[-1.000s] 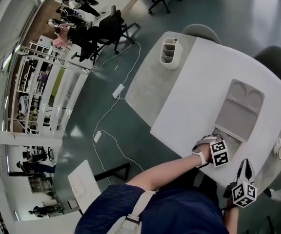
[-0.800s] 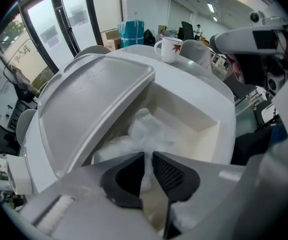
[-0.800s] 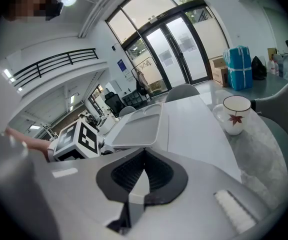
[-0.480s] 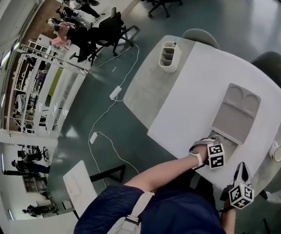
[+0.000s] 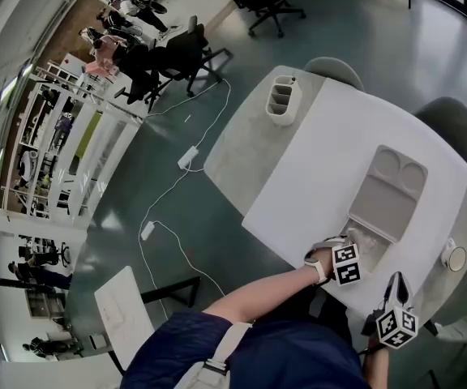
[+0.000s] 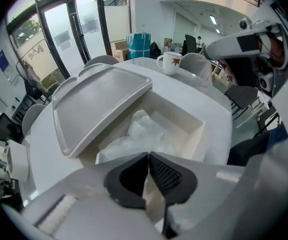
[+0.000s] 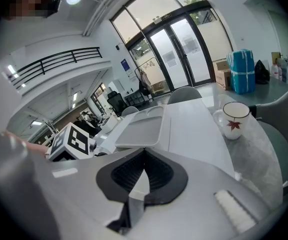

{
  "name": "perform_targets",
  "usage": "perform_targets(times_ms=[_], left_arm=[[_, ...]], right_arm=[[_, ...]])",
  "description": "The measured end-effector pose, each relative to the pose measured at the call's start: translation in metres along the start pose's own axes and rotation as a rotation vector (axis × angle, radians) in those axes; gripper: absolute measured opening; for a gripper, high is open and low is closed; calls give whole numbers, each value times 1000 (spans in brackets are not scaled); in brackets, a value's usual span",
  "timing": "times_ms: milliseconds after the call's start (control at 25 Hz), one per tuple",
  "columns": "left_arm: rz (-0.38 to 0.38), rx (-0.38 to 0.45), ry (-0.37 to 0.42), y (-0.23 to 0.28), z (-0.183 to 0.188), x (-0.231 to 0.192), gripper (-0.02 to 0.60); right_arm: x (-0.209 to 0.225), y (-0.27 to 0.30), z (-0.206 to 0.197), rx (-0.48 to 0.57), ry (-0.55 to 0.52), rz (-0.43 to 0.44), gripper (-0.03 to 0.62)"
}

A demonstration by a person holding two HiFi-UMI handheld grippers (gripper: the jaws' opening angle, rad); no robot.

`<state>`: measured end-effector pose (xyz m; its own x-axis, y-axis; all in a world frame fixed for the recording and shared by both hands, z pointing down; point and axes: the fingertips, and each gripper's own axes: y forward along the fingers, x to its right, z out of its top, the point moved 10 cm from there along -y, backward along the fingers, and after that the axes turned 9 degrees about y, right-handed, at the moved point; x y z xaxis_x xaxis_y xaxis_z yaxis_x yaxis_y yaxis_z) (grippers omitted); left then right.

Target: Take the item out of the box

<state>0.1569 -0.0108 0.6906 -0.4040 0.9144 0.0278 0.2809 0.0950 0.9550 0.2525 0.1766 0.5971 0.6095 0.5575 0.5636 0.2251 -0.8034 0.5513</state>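
Lying in the open box (image 6: 196, 129): one item (image 6: 143, 131) sealed in crinkled, glossy clear film, lumpy in outline. Box is white, rectangular, matte and thick-walled. Its moulded lid (image 6: 101, 96), with a raised rim and two round recesses at the far end, is tipped up and leans over the box's left side.

Left gripper (image 6: 148, 160) points steeply down at the near end of the box. Its jaws have just been closing and stand together, ribbed black pads meeting on the near fringe of the film, a thin fold apparently nipped between them. Right gripper (image 7: 144, 166) is held apart, right of the box, jaws together with nothing between.

White mug (image 6: 170, 63) with a red leaf stands beyond the box on the white table (image 5: 323, 160). A three-cell holder (image 5: 283, 100) sits at the far end, well apart. The lid overhangs part of the item.
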Motion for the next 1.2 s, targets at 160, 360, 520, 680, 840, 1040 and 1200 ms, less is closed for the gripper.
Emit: perform_targets(times_ms=[160,360,520,680,840,1040,1200], left_arm=[[14,24,-27,-6,-6,0,12],[31,44,-31,-11,-7,6,12],[39,52,-29,-15,-8,8,12],[54,70,-33,-22,-8,10,12],[70,85,-41,-26,-10,12,12],[96,113,-60,-33,-11,10,12],[110,138,-64,-41,-10,14,12]], right_arm=[[-6,-1,-3,-1,-3,11,2],[-9,-6,-8,-4,-10,19,2],[-13,-8,-9,3,-16,23,2],[-16,-12,-8,4,-19,24,2],[-20,-14,-11,8,-27,28,2],[-22,-15,-10,13,-40,34,2],[-23,-18,-10,16,-43,34,2]])
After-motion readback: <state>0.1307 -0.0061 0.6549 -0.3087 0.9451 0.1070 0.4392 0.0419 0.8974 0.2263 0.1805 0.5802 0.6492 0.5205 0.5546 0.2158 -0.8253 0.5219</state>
